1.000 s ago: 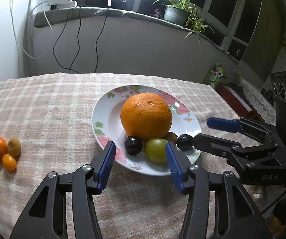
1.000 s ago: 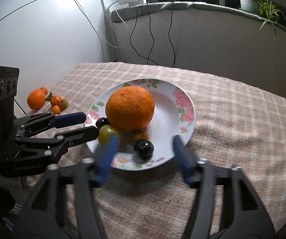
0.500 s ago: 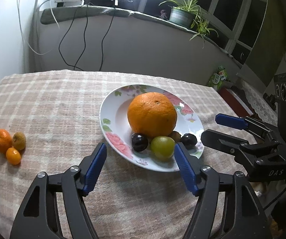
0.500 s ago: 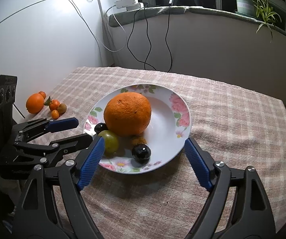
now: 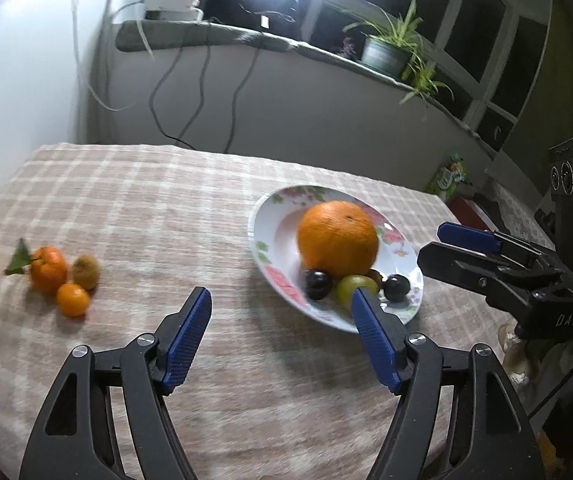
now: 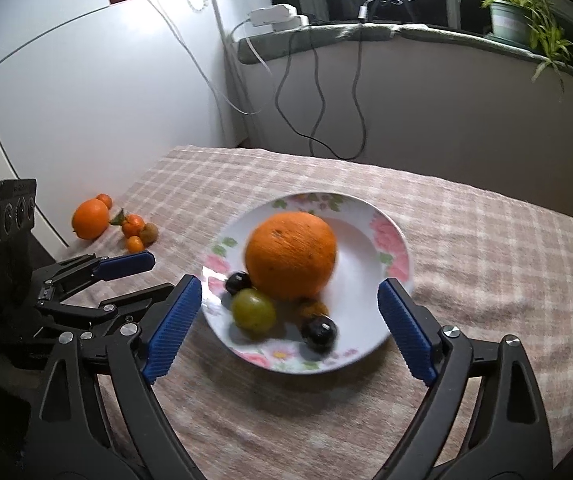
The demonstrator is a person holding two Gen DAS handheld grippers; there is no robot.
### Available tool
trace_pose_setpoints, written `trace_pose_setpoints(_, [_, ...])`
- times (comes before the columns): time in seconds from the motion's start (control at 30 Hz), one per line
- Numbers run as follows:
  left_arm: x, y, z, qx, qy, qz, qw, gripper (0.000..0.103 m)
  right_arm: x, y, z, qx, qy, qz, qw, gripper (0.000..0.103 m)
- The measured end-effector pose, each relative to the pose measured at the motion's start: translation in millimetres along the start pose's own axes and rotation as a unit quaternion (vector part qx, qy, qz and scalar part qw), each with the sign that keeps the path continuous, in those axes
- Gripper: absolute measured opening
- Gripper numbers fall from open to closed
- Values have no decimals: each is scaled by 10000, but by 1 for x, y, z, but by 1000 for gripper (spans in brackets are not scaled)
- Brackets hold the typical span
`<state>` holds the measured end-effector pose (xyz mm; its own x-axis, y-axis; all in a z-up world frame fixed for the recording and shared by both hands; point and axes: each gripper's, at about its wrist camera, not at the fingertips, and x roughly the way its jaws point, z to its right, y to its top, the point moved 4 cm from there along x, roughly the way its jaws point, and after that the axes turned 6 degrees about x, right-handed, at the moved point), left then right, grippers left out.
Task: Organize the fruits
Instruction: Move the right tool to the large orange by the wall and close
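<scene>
At left in the right wrist view we see loose oranges (image 6: 90, 219) on the checked cloth (image 6: 486, 248). The left gripper (image 5: 280, 304), jaws just widened and empty, hovers beside the plate (image 6: 366, 344). At centre the plate holds fruit; the right gripper (image 6: 286, 304), jaws just spread, grips nothing.

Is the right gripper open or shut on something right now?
Open. The right gripper holds nothing: its jaws have just been opening and stand wide, apart from the plate beyond them, with no fruit between the pads.
</scene>
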<state>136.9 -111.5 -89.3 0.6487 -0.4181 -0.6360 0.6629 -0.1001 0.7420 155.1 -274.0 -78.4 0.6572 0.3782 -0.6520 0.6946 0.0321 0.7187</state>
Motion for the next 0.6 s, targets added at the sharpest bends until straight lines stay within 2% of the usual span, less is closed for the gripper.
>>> trace_pose_setpoints(0.33, [-36, -10, -52, -376, 550, 250, 9975, 72, 20, 25, -57, -381, 551, -125, 9977, 93])
trace_pose_setpoints(0.6, [-69, -29, -104, -675, 1318, 426, 9881, 72, 49, 41, -111, -793, 904, -287, 9923, 94])
